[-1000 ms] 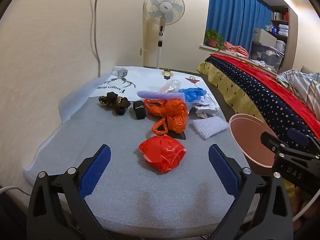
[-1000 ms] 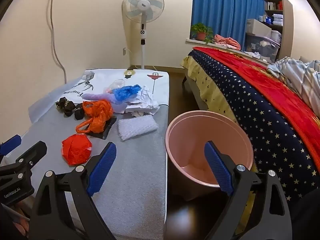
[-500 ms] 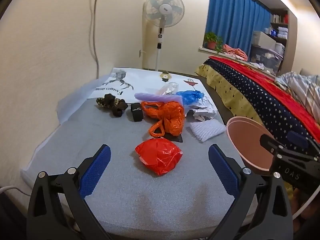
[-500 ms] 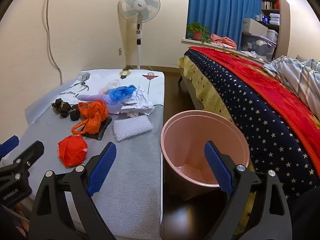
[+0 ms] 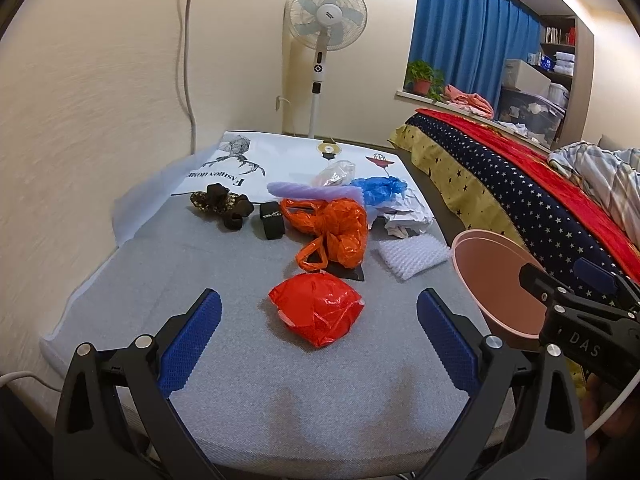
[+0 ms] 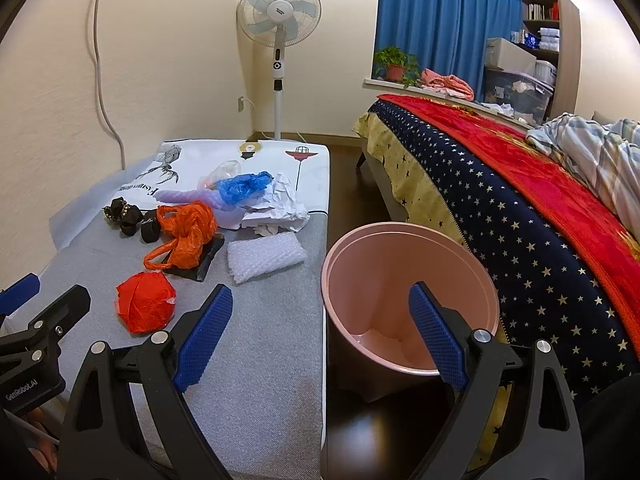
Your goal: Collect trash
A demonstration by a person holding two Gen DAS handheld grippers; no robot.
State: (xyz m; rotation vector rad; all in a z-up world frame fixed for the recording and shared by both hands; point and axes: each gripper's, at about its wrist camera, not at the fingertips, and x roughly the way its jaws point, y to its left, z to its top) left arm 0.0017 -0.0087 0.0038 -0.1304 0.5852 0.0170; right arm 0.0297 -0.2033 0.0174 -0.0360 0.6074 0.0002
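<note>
- No trash collected: pink bin (image 6: 412,280), centre of the right view, looks empty.
- All litter, red bag (image 5: 318,314) nearest, sits mid-frame on the grey table (image 5: 248,380).
- Left gripper (image 5: 318,336) and right gripper (image 6: 320,336) both gape, holding nothing.

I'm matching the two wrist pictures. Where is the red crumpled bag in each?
Left wrist: red crumpled bag lies centre, between the open left gripper's fingers.
Right wrist: lower left, left of the right gripper.
Shared landmark: pink bin.
</note>
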